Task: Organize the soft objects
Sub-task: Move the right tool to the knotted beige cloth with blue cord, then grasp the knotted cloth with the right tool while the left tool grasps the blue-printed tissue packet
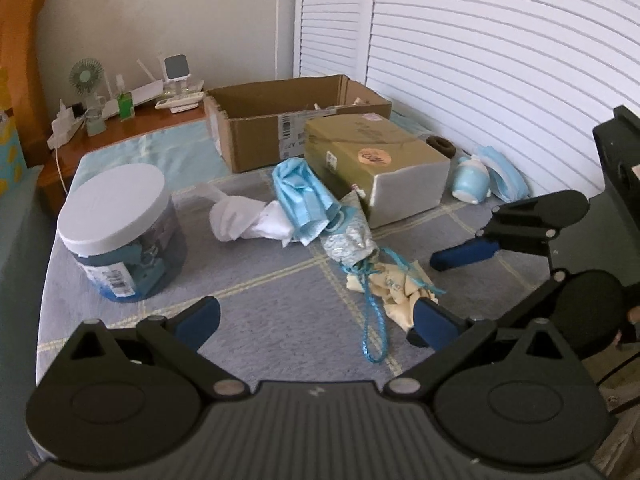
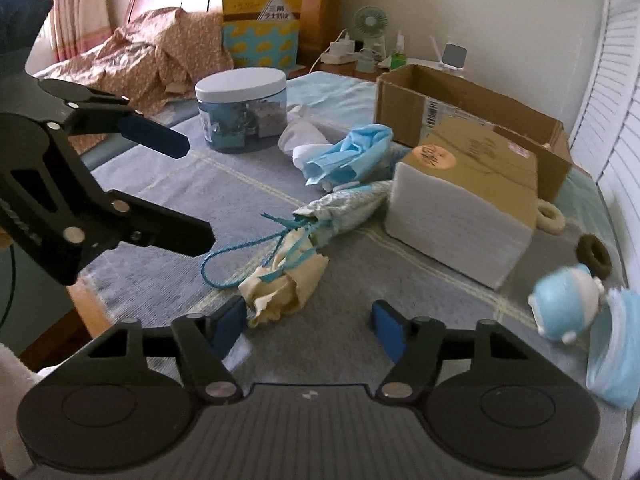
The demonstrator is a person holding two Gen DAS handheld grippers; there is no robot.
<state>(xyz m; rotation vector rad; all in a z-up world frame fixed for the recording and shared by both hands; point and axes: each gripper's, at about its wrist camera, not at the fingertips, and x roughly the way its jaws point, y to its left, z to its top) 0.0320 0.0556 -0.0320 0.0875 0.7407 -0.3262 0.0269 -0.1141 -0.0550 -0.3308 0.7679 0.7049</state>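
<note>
Both claws hang apart-jawed over the bed [image 1: 256, 292], gripping nothing. Left claw [image 1: 316, 316], right claw [image 2: 308, 328]. Cream cloth bundle [image 2: 280, 288] lies just beside right claw's left pad, below the patterned drawstring pouch [image 2: 344, 208].

bare bedspread [image 2: 312, 344] nearest, tissue pack [image 2: 464, 216] blocking beyond

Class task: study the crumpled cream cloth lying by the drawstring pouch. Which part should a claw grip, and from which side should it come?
Probably the raised, bunched folds of the cream cloth at its near end, coming from above and from the near side. That end humps clear of the bedcover, while the far end is tangled with the pouch and its blue cord. The right claw, open, already faces it.
</note>
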